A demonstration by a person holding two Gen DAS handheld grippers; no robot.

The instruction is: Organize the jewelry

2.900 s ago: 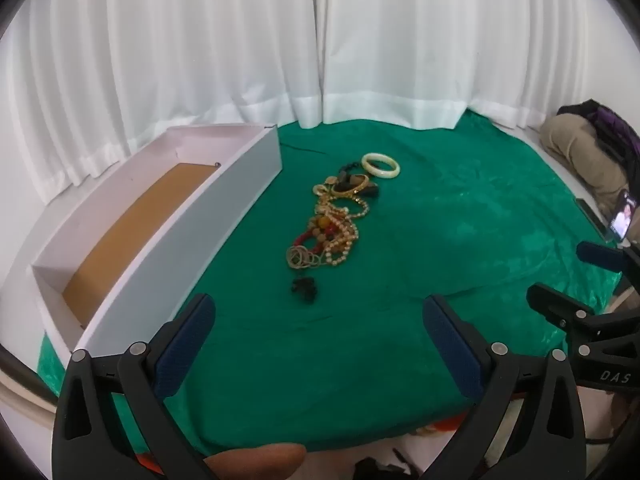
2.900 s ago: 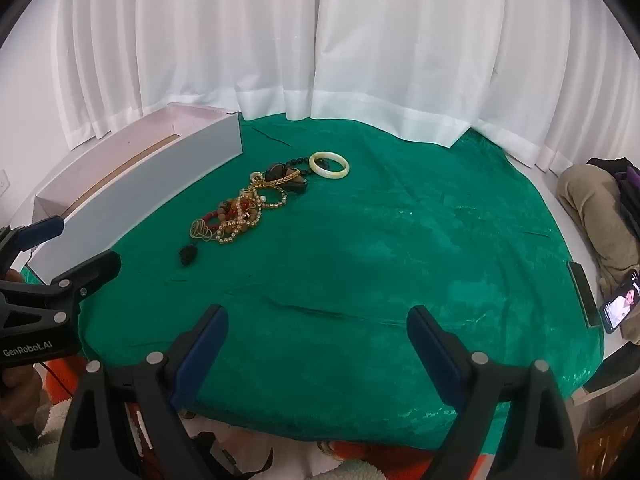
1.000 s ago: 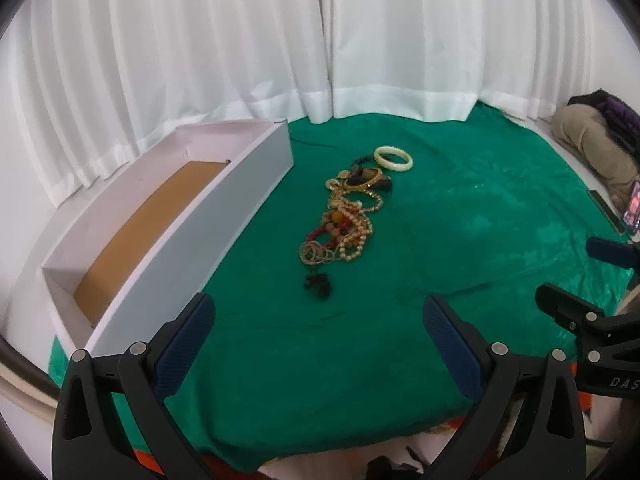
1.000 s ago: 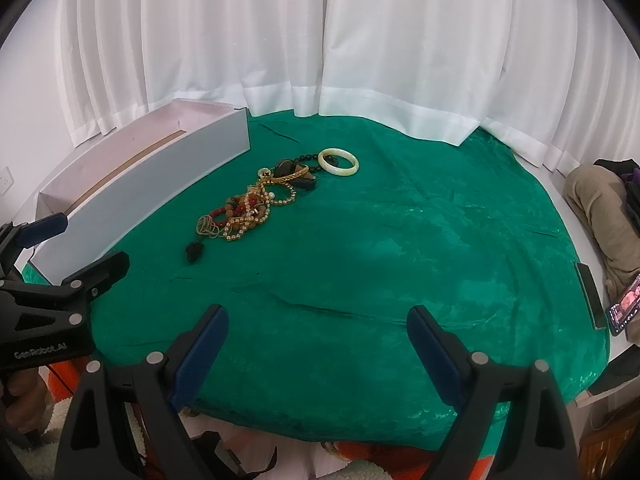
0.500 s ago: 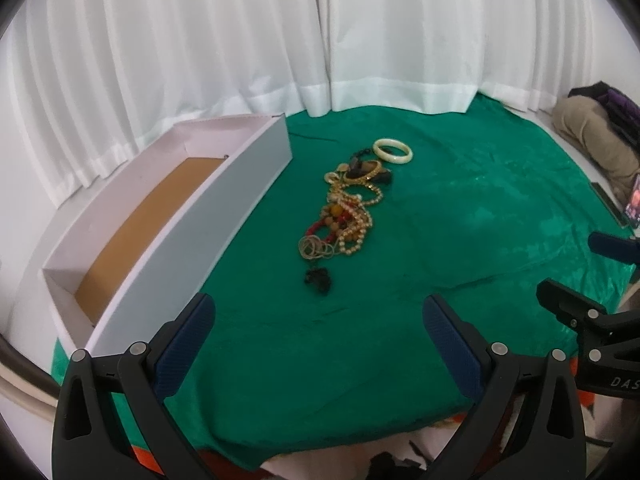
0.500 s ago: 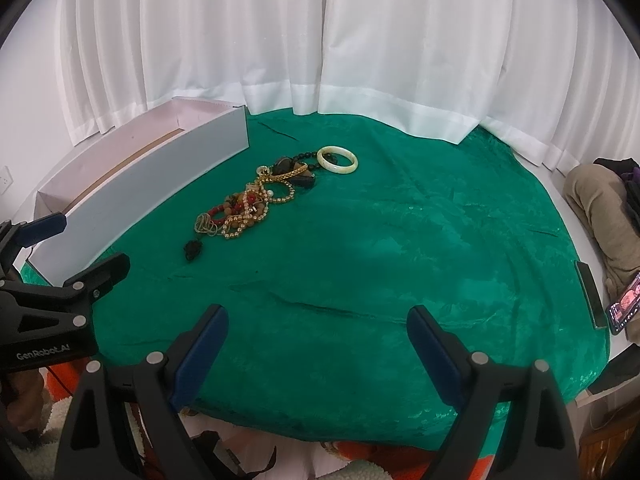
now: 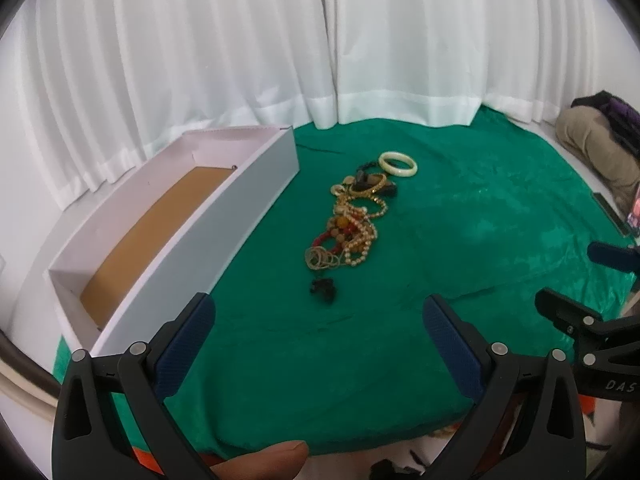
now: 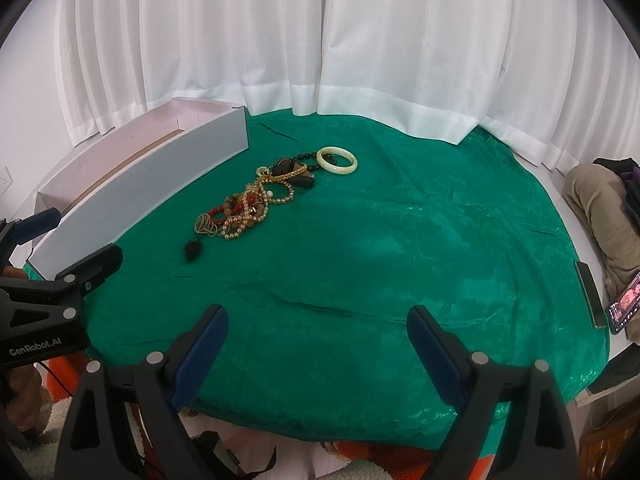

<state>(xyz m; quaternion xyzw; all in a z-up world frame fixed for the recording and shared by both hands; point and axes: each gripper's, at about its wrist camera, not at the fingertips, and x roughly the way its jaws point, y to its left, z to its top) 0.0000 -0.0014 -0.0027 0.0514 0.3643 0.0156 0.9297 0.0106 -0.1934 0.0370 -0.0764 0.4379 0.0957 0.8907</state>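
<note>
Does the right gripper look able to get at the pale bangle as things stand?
Probably yes: the right gripper is open, and only bare green cloth lies between it and the pale bangle, which sits at the pile's far end.

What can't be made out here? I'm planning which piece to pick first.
- Jewelry pile, both views: strands overlap, so the piece count and which lies on top are unclear.
- Small black piece, both views: too small to identify.
- White box, right wrist view: its near wall hides most of the floor.
- Phone screen, right wrist view: too small.
</note>
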